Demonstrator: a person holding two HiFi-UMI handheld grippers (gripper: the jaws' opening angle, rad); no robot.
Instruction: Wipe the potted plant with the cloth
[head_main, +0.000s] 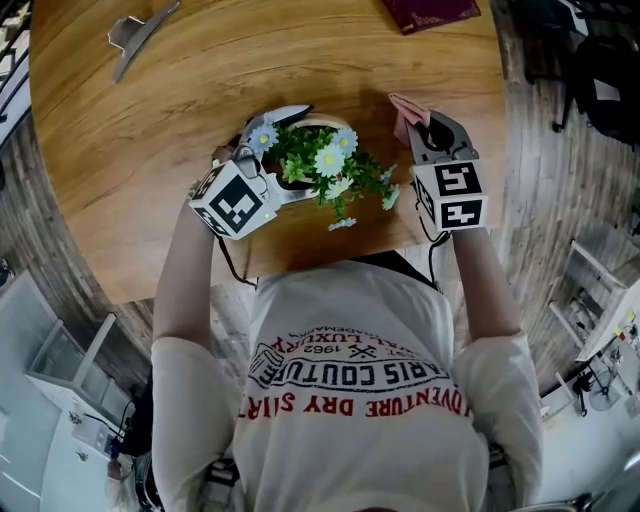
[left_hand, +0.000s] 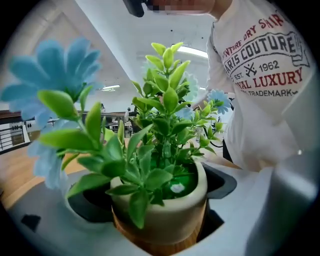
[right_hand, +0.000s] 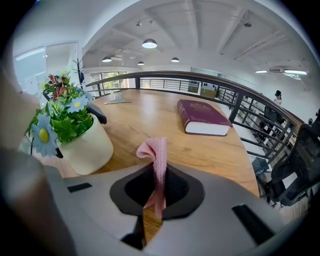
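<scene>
A cream pot (left_hand: 165, 215) with green leaves and pale blue and white flowers (head_main: 322, 163) stands near the front edge of the round wooden table (head_main: 190, 100). My left gripper (head_main: 303, 152) reaches in from the left and its wide jaws straddle the pot, one on each side. I see no firm press on the pot, so the left gripper (left_hand: 157, 202) counts as open. My right gripper (head_main: 436, 128) hovers just right of the plant, shut on a pink cloth (right_hand: 158, 162) that sticks up between its jaws. The pot (right_hand: 91, 146) sits to that gripper's left.
A maroon book (right_hand: 202, 118) lies further back on the table, right of centre. A grey metal clip (head_main: 138, 36) lies at the far left. A railing (right_hand: 235, 102) runs behind the table. The person's torso is close against the table's near edge.
</scene>
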